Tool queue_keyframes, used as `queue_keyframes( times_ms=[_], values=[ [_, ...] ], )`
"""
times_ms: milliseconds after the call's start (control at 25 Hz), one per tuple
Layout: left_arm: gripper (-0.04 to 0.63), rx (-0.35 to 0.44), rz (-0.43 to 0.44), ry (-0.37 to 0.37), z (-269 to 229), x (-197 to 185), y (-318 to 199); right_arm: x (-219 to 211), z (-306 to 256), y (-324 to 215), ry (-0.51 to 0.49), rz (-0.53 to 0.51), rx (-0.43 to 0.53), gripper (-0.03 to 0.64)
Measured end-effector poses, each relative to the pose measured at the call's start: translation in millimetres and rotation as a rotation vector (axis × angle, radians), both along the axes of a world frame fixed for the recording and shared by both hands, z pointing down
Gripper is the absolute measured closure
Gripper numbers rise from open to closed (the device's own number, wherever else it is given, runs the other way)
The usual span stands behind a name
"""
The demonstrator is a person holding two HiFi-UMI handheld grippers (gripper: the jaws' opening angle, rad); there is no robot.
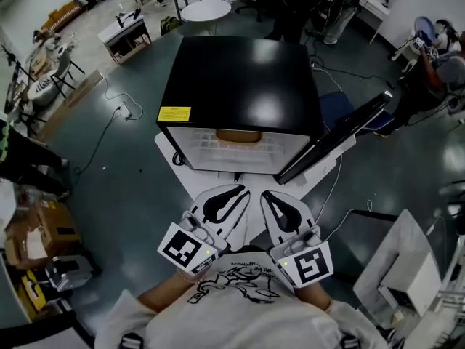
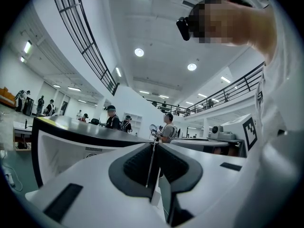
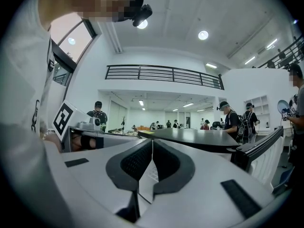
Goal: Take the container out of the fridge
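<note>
A black mini fridge [image 1: 236,86] stands on the floor in front of me, its door [image 1: 338,137] swung open to the right. Inside, on the white wire shelf, a tan container [image 1: 238,135] shows at the top of the opening. My left gripper [image 1: 243,191] and right gripper [image 1: 265,195] are held side by side near my chest, short of the fridge opening, pointing level toward it. Both are shut with nothing between the pads. The left gripper view shows the left gripper [image 2: 153,144] with the fridge [image 2: 71,132] beyond it. The right gripper view shows the right gripper [image 3: 152,141] and the door [image 3: 259,151].
The fridge sits on a white base [image 1: 174,162]. A white cabinet [image 1: 407,267] stands at the lower right and cardboard boxes [image 1: 43,231] at the lower left. Cables run over the floor [image 1: 120,111]. People and a round white table [image 1: 205,9] are behind the fridge.
</note>
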State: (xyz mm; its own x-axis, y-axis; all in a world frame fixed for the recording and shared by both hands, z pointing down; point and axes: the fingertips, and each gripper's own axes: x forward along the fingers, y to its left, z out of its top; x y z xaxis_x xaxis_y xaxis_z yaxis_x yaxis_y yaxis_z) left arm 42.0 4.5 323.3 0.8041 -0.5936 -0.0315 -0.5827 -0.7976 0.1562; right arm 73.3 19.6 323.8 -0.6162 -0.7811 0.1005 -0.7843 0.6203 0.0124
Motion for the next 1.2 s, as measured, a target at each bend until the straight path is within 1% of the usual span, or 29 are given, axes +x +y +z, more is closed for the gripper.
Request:
queue_keyframes(
  times_ms=[320, 600, 800, 1200],
  values=[
    [0.540, -0.008, -0.013, 0.001, 6, 20, -19, 17, 4, -20, -0.008, -0.022, -0.004, 0.586],
    [0.543, -0.021, -0.028, -0.001, 10, 28, -30, 26, 8, -31, -0.015, -0.035, -0.013, 0.586],
    [0.543, -0.028, -0.035, -0.012, 13, 24, -34, 25, 0, -44, -0.050, -0.008, 0.037, 0.586],
    [0.546, -0.038, -0.039, -0.025, 17, 6, -48, 7, 1, -57, -0.046, -0.005, 0.033, 0.586]
  ],
)
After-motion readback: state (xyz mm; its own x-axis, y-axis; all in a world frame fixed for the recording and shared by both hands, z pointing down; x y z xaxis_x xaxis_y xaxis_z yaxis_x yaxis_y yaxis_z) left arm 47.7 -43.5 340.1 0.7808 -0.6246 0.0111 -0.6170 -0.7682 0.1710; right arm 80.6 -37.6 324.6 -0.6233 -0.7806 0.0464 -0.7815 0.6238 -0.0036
